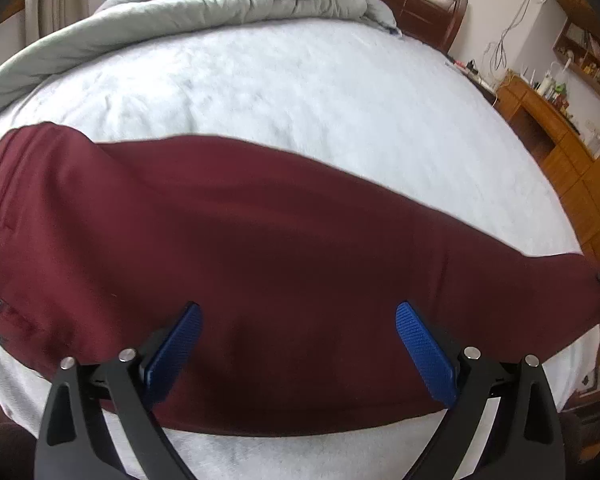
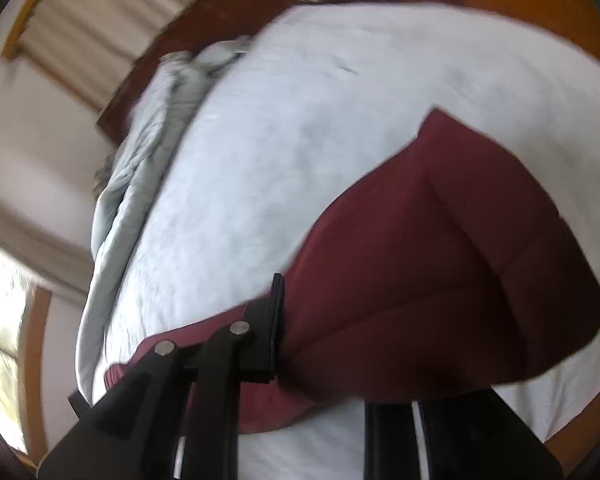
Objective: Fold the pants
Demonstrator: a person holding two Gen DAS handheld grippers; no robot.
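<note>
The dark red pants (image 1: 280,248) lie flat on the white bed (image 1: 300,92), stretched long from side to side. The waist end is on the left and the leg end runs off to the right. The left gripper (image 1: 298,344) hangs just over the middle of the pants with its blue pads (image 1: 172,356) wide apart, holding nothing. The right gripper (image 2: 296,344) is at the leg end. Its jaws look pinched nearly closed on the cloth there, and the cloth bulges up beside it. So the right hand is nearer the end that probably folds over toward the waist.
</note>
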